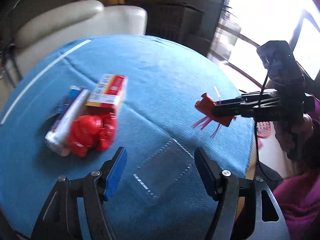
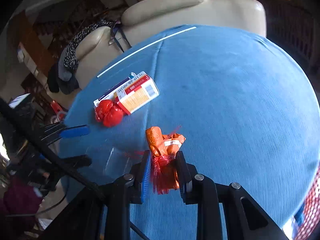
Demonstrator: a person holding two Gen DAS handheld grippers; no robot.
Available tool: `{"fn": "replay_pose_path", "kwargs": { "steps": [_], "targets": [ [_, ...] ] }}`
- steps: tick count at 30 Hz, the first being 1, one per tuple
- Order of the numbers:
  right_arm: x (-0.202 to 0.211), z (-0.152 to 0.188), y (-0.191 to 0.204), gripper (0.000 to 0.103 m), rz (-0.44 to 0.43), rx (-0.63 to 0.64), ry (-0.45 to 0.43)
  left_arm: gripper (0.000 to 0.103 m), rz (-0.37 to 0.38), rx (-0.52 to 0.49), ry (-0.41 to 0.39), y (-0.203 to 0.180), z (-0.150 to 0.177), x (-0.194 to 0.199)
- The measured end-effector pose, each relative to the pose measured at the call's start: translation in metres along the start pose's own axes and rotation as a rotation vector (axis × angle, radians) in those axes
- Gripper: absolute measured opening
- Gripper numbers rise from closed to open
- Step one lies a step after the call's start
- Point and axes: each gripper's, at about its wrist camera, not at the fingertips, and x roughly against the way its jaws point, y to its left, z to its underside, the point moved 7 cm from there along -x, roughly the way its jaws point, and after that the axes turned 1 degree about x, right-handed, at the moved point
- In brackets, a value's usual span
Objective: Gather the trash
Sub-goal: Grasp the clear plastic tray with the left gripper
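Blue tablecloth (image 2: 230, 92), right tool (image 2: 163, 170) gripping orange wrapper (image 2: 160, 142)

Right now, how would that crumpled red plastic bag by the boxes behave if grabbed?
The red plastic bag looks crumpled and thin, so probably light and floppy. Its glossy surface may slip, and lifting it could nudge the orange-and-white box leaning against it.

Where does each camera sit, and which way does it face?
Left wrist: on the left gripper, open, facing down over the blue tablecloth; a magenta sleeve shows.
Right wrist: on the right gripper, shut on an orange wrapper bundle, facing the cream armchair.
Shared: the cartons, red bag, tablecloth, armchair, both grippers.
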Motion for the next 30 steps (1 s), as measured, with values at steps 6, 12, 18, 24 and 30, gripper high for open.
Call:
{"fn": "replay_pose_path", "kwargs": {
  "steps": [6,12,18,24,30],
  "targets": [
    [0.019,0.025,-0.019,0.026,-0.017,-0.081,-0.009,0.07,0.026,0.003,0.044,0.001,0.01,-0.007],
    [0.026,0.037,-0.029,0.026,-0.027,-0.137,-0.019,0.07,-0.011,0.002,0.037,-0.011,0.027,0.003],
    [0.028,0.039,-0.03,0.026,-0.038,-0.143,-0.026,0.07,0.011,0.013,0.021,-0.029,0.036,0.014],
    [0.033,0.04,-0.03,0.026,-0.046,-0.149,-0.043,0.07,-0.089,0.04,0.055,-0.02,0.033,-0.001],
    [0.042,0.041,-0.029,0.026,-0.047,-0.146,-0.065,0.068,-0.145,0.036,0.056,-0.022,0.035,-0.009]
  ]
}}
